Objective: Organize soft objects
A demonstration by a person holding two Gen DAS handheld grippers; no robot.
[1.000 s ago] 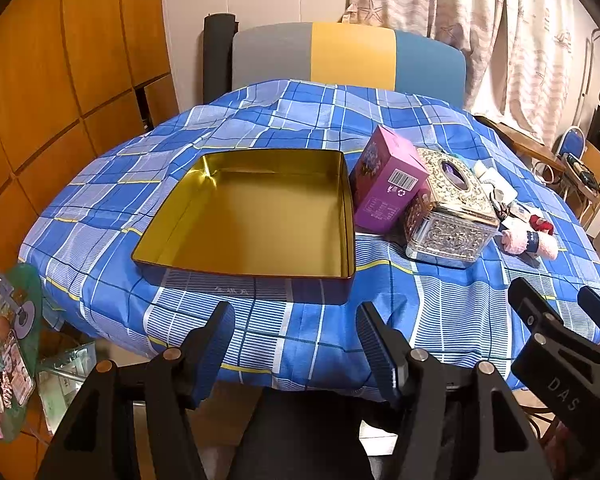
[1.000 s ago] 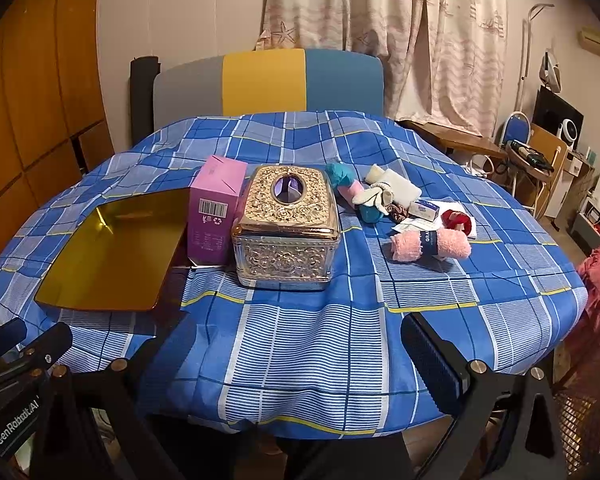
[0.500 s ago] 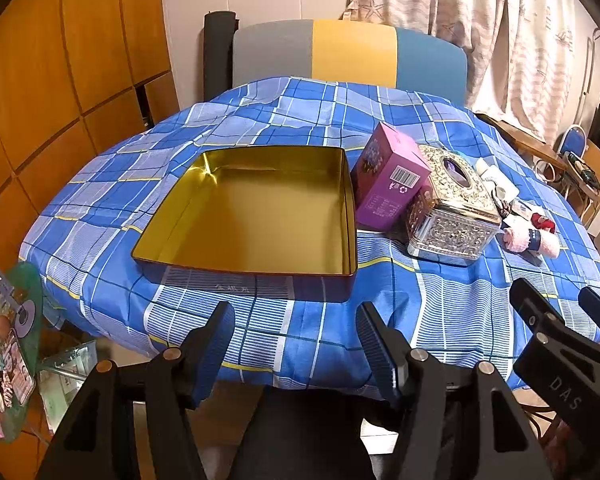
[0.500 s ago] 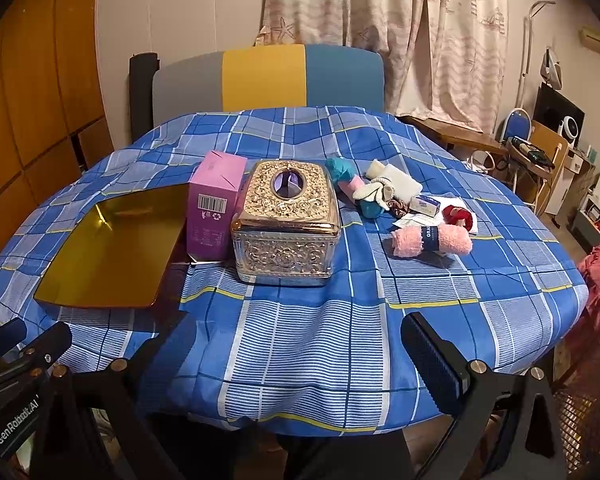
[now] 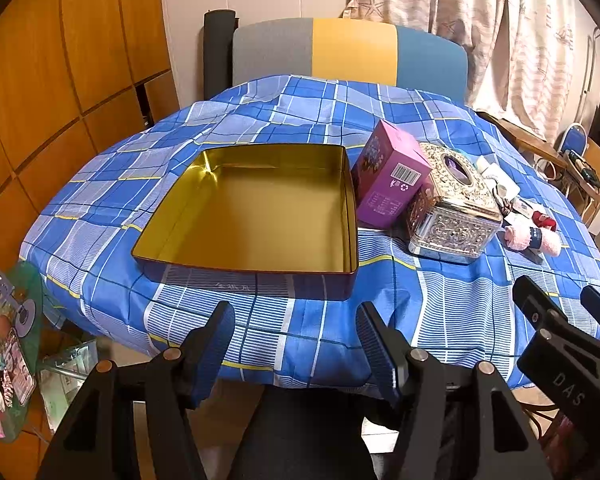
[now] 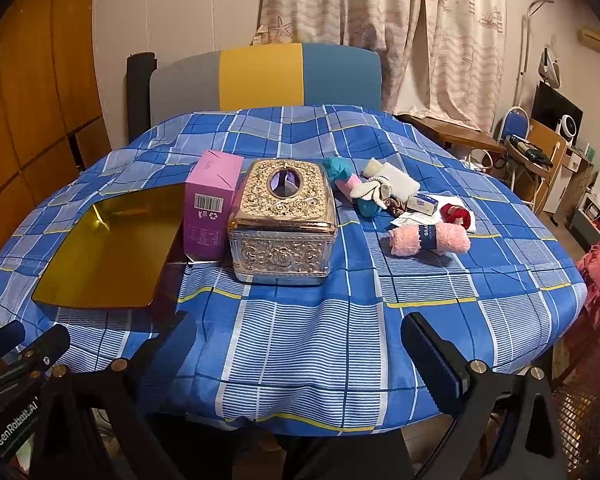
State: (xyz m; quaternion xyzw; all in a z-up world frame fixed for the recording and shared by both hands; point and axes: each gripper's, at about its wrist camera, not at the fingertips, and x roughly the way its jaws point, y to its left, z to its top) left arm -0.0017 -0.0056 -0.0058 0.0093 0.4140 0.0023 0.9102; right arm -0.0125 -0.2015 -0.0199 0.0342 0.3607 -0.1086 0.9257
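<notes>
Here I hold both grippers at the near edge of the table, and neither one has anything in it. My left gripper (image 5: 294, 338) stands wide, its jaws spread over the blue checked tablecloth (image 5: 440, 304) just in front of the empty gold tin (image 5: 256, 216). My right gripper (image 6: 296, 354) is wide too, pointing at the ornate tissue box (image 6: 284, 220) in the middle of the table. I judge that the task is at its very beginning: nothing soft is in the tin yet. The soft things lie together on the far right side, behind and beside the tissue box: a rolled pink towel (image 6: 430, 239) nearest to me, then a small heap of socks (image 6: 364, 192) in teal, pink and white, and something red (image 6: 456, 214) that I cannot identify well. A purple carton (image 6: 212, 204) stands between the tin and the tissue box. For the next move, I think the right gripper should reach forward past the tissue box to the pink towel, close on its middle, and carry it across to the tin without knocking the carton.
</notes>
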